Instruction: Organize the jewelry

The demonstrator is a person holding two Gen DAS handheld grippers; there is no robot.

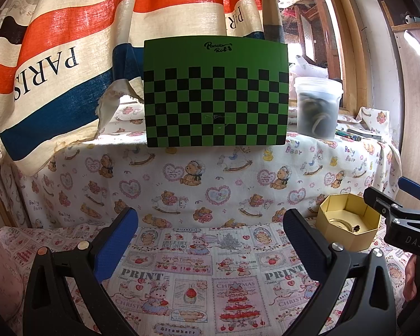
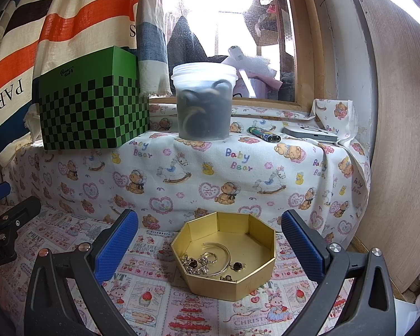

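A gold octagonal box point(image 2: 261, 275) stands open on the printed cloth, between the fingers of my right gripper point(image 2: 210, 247), which is open and empty. Inside lie a silver bangle point(image 2: 226, 254), rings and several small pieces of jewelry point(image 2: 198, 263). In the left wrist view the same gold box point(image 1: 347, 240) sits at the right, with the right gripper's finger point(image 1: 378, 200) over its far side. My left gripper point(image 1: 210, 240) is open and empty above bare cloth, left of the box.
A raised ledge covered in teddy-bear cloth point(image 2: 238, 168) runs behind the box. On it stand a green checkered box point(image 2: 95, 112), a translucent plastic tub point(image 2: 204, 103), a lighter point(image 2: 264, 135) and a grey device point(image 2: 310, 134). A striped curtain point(image 1: 70, 56) hangs at the left.
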